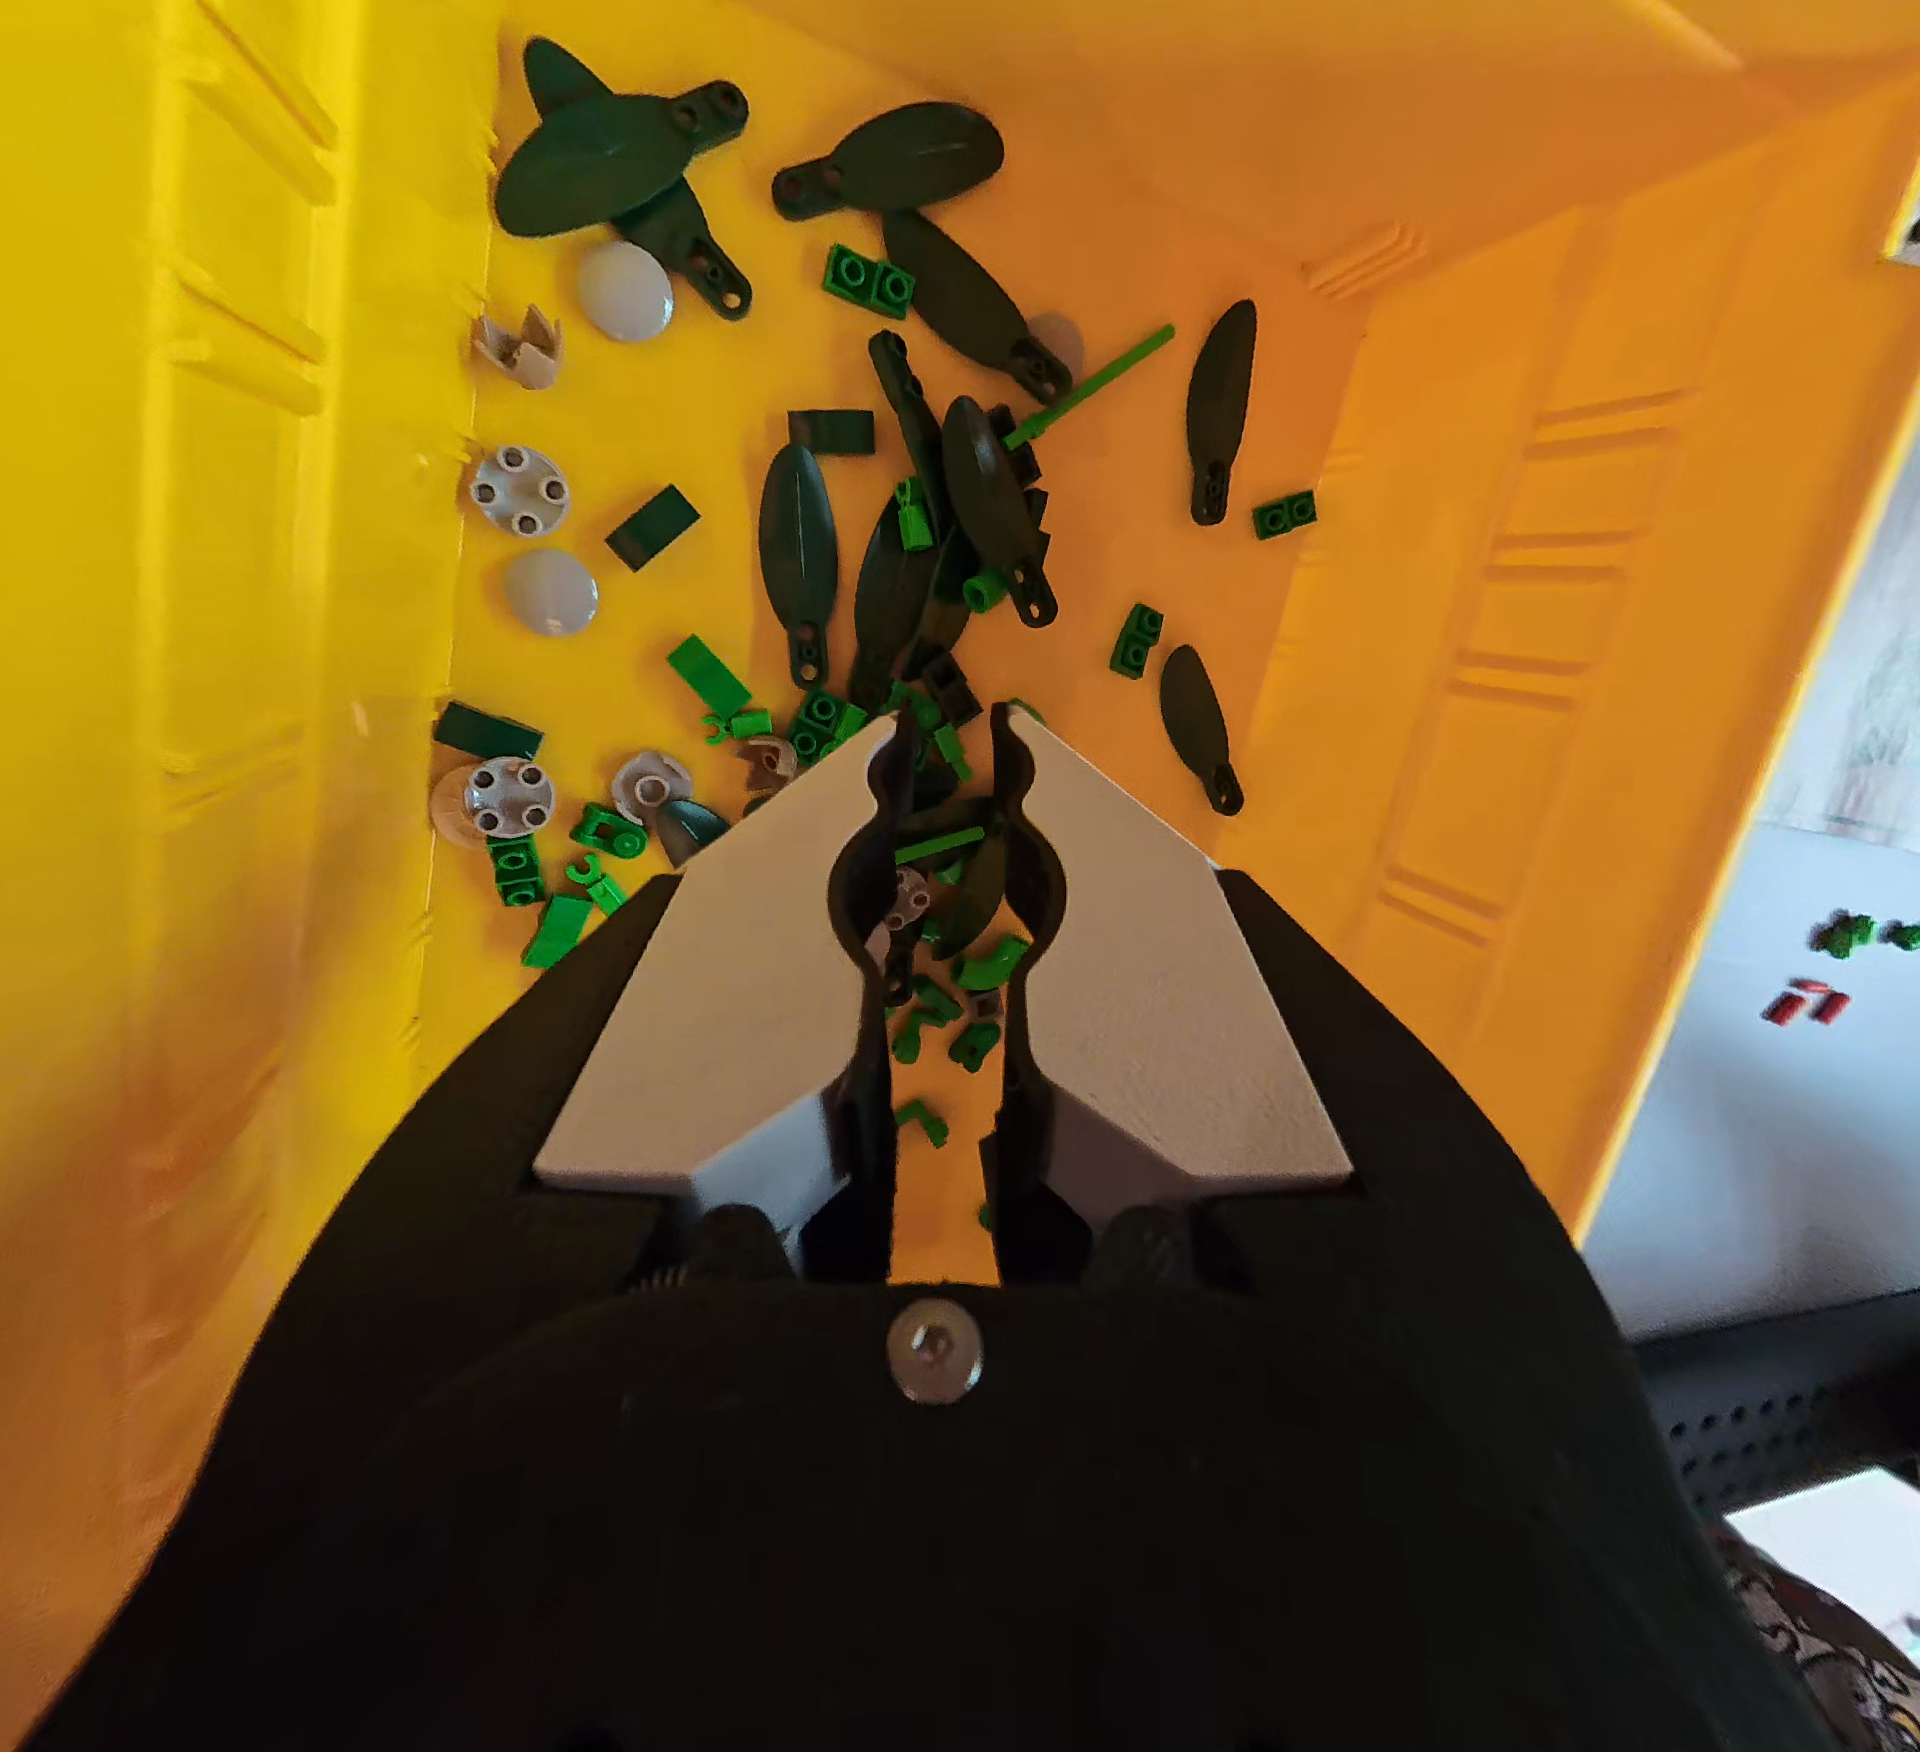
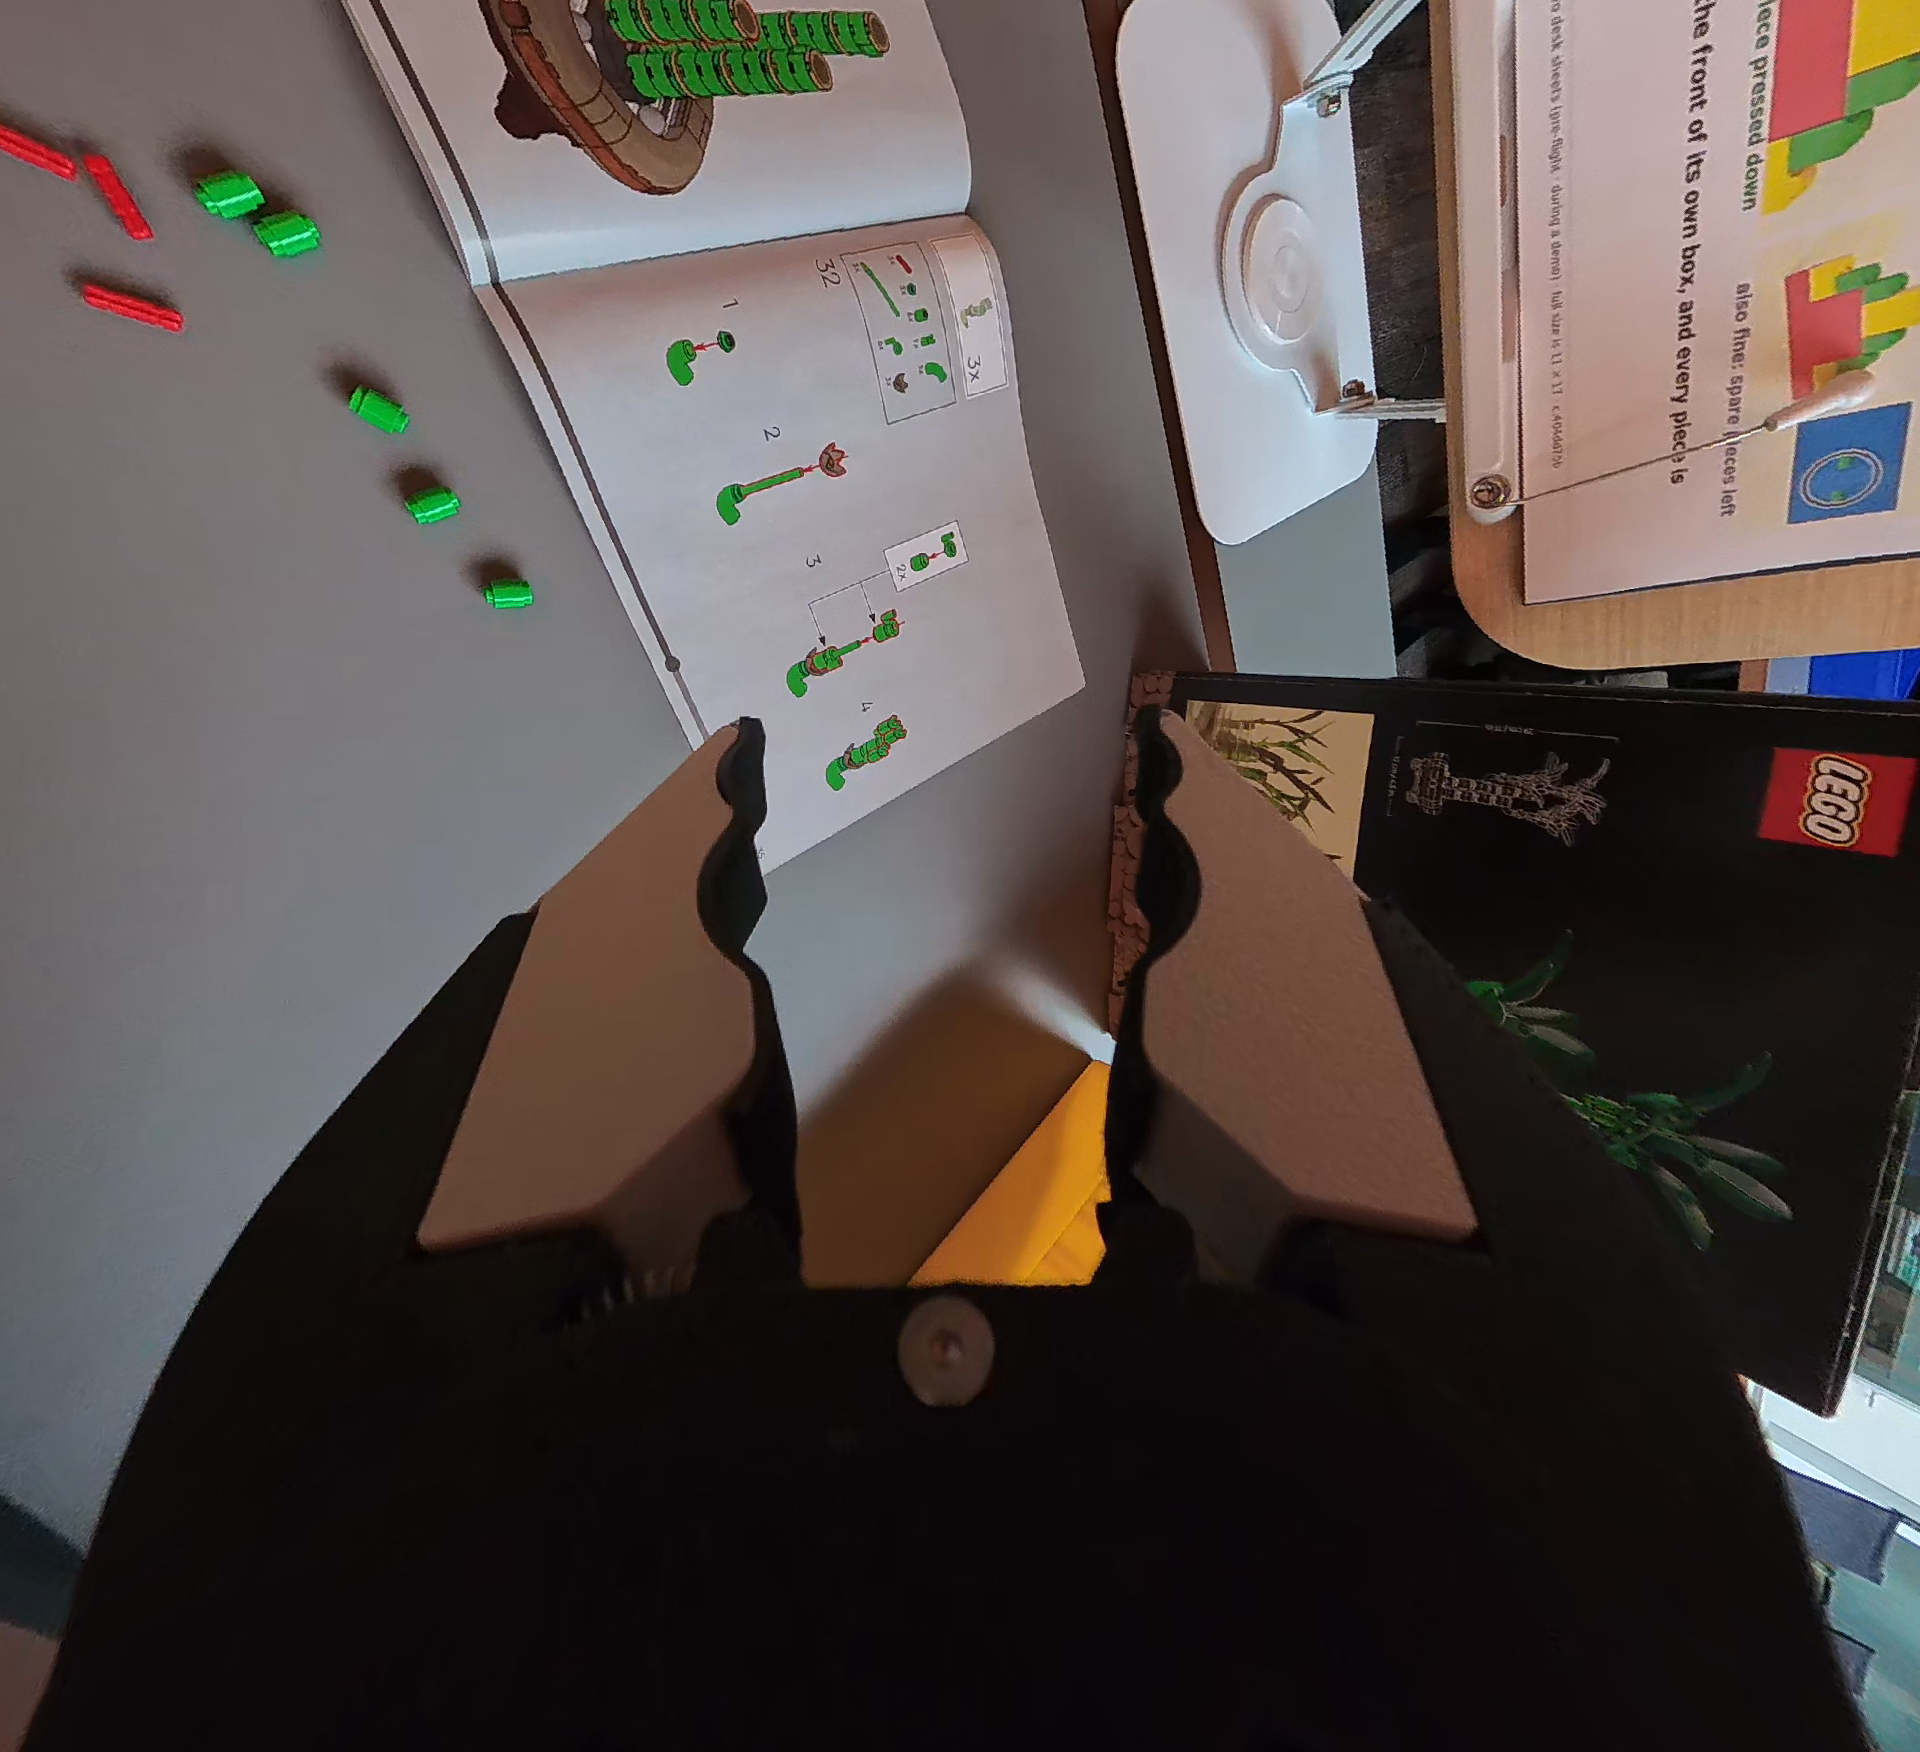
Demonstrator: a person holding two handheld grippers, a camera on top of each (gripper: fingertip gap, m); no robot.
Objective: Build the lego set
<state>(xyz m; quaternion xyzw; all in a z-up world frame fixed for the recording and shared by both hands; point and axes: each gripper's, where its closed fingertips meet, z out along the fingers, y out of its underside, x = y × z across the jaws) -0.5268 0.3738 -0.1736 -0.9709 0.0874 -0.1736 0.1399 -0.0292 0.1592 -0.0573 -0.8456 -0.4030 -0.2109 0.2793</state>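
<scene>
The left gripper (image 1: 948, 726) reaches into a yellow bin (image 1: 1455, 559) of loose dark green leaves (image 1: 795, 549), bright green bricks (image 1: 869, 281) and grey round pieces (image 1: 517, 490), its jaws narrowly parted with nothing gripped. The right gripper (image 2: 943, 736) hovers wide open over the grey table (image 2: 260, 767), between the open instruction booklet (image 2: 790, 476) and the black set box (image 2: 1662, 954). Small green pieces (image 2: 378, 410) and red pieces (image 2: 132, 306) lie left of the booklet.

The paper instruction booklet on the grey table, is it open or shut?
Open: the paper instruction booklet lies spread flat, two printed pages showing either side of its crease.
</scene>
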